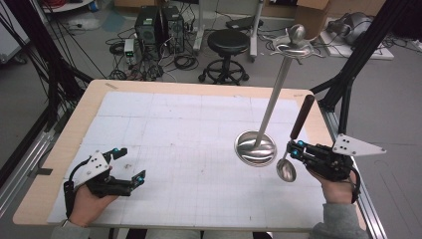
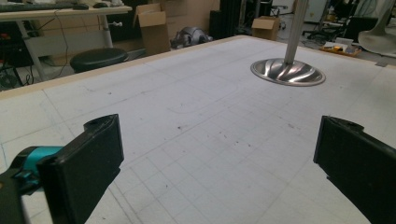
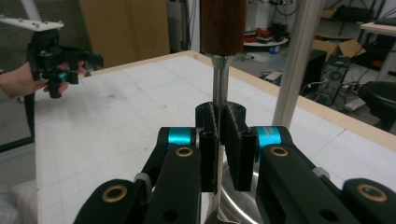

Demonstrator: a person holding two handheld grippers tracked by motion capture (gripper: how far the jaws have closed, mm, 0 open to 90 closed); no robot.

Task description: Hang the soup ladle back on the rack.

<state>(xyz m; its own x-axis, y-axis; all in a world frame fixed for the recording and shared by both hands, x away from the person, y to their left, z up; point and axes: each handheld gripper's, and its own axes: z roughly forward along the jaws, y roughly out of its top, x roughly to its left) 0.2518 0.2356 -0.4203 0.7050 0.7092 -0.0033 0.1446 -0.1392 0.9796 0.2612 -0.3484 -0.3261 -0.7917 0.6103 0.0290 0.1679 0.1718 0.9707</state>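
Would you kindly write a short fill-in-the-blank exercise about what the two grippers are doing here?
1. The right gripper is shut on a ____ with a dark wooden handle.
2. The left gripper has its jaws ____.
3. The metal stand has a round ____ resting on the table.
Missing words: ladle; open; base

A light wooden table (image 1: 69, 134) carries a white gridded mat (image 1: 179, 144) over most of its top. On the mat, just beside the right gripper (image 1: 294, 150), stands a shiny metal stand's round fluted base (image 1: 255, 148).
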